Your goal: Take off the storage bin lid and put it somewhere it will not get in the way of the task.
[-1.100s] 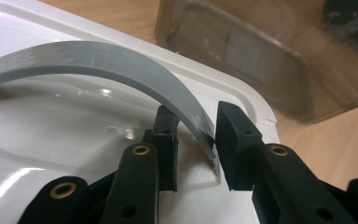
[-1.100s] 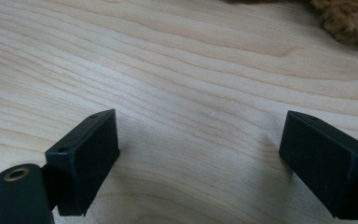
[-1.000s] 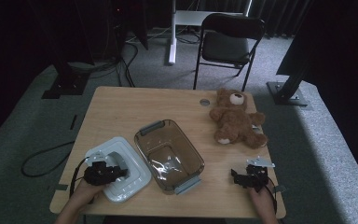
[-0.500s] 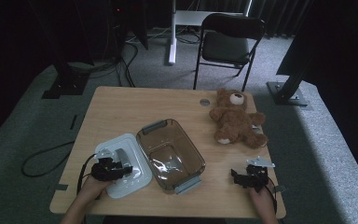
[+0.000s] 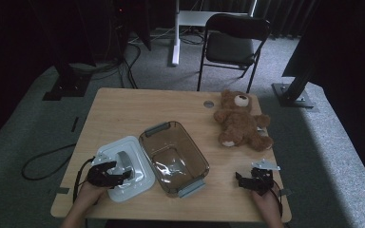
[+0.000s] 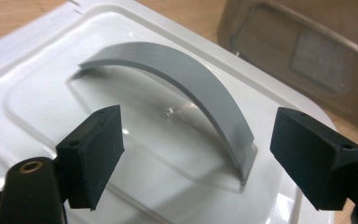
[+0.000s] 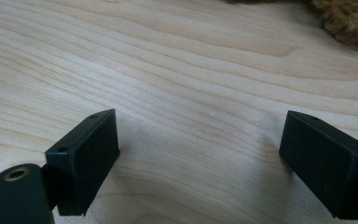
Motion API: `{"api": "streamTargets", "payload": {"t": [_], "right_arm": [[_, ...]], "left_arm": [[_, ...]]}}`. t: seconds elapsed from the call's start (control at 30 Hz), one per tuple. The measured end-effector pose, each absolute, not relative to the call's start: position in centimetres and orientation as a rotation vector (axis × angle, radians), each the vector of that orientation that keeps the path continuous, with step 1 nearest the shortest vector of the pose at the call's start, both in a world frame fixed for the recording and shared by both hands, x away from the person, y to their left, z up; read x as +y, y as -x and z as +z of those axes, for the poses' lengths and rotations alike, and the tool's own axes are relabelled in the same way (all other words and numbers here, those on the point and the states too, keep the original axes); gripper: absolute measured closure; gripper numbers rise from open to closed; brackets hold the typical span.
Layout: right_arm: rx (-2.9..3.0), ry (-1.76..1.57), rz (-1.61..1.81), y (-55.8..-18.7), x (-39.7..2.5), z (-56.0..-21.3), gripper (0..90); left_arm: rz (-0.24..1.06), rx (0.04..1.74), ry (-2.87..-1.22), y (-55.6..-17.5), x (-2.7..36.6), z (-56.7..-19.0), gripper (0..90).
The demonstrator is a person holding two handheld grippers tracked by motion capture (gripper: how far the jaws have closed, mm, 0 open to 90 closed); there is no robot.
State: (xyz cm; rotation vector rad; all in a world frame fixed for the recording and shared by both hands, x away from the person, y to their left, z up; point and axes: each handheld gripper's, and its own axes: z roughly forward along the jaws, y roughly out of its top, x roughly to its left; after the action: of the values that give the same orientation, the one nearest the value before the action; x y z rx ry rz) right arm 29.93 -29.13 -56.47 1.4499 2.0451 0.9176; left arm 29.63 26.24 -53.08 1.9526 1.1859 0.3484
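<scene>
The high view is dim and soft, its surroundings nearly black; light falls mainly on the table (image 5: 123,114) and the floor at right. In the left tool view, glare glints on the white lid (image 6: 37,70). The box (image 6: 303,42) behind is blurred.

A: Where is the left gripper (image 5: 119,172)?
B: In the high view it sits low at the near left, held in the person's left hand (image 5: 89,194), whose forearm comes up from the bottom edge. It points forward and to the right.
A: And its fingers (image 6: 93,151)?
B: Spread wide apart in the left gripper view, gripping nothing.
A: The right gripper (image 5: 241,180)?
B: Near right, held low in the right hand (image 5: 266,202), pointing toward the left. A cable loops beside the wrist.
A: Are its fingers (image 7: 86,156) parted too?
B: Yes, wide apart in the right gripper view, with nothing between them.
</scene>
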Motion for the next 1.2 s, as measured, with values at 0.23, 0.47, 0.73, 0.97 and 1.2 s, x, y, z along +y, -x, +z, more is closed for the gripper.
{"api": "streamTargets", "payload": {"t": [0.23,0.47,0.73,0.97,1.2], "right_arm": [[2.055,-1.441,0.921,-29.9,-29.1,-56.5,11.0],[2.055,-1.438,0.92,-29.8,-29.0,-56.5,11.0],[2.056,-1.44,0.919,-29.7,-29.0,-56.5,11.0],[2.056,-1.44,0.919,-29.8,-29.0,-56.5,11.0],[2.071,-1.433,0.916,-29.9,-29.0,-56.4,11.6]], "left_arm": [[0.4,1.254,-1.936,-29.0,27.4,-53.0,10.4],[0.446,1.337,-1.927,-28.1,28.5,-53.1,0.5],[0.556,1.453,-1.842,-26.8,31.6,-53.4,0.6],[0.595,1.543,-1.804,-26.3,33.7,-54.1,0.6],[0.659,1.63,-1.823,-26.1,34.7,-55.3,0.6]]}}
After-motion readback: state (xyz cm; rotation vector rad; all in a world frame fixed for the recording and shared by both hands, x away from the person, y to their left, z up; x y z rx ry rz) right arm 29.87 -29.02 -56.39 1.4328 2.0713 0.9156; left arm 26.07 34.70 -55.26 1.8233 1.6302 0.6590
